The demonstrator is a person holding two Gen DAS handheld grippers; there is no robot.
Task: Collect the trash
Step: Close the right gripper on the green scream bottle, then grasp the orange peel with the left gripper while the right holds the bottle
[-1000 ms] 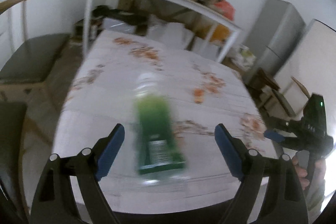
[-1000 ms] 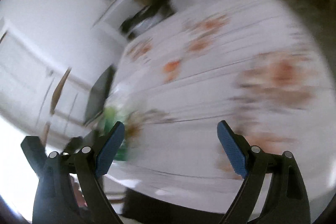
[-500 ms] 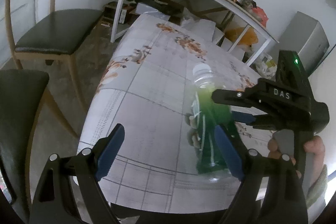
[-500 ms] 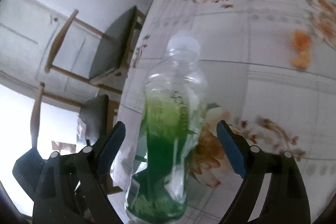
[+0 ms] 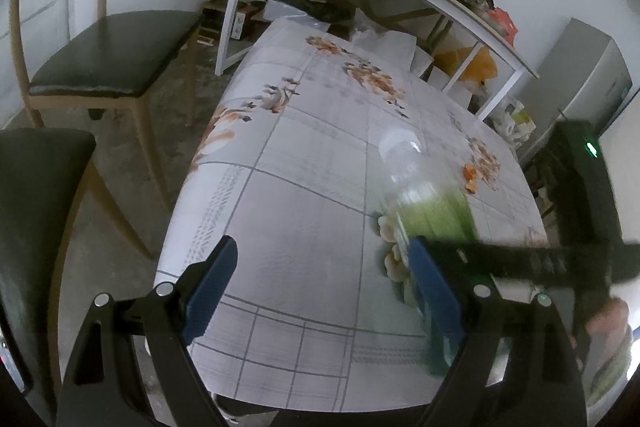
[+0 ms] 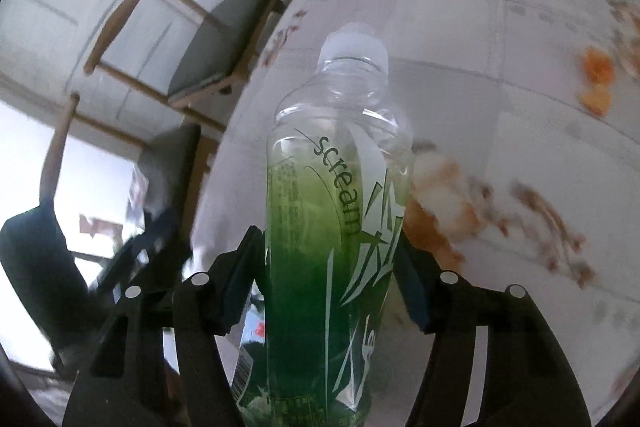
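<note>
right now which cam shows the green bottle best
Right wrist view: the green bottle fills the centre, sharp, label and cap readable, between the right tool. The left wrist view shows it blurred and partly hidden behind that tool.

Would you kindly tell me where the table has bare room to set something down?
The table is bare along its left side and near corner, ahead of the open left tongs. It is crowded at the near right, where the right tongs are closing around the bottle. Orange scraps lie by the right edge.
</note>
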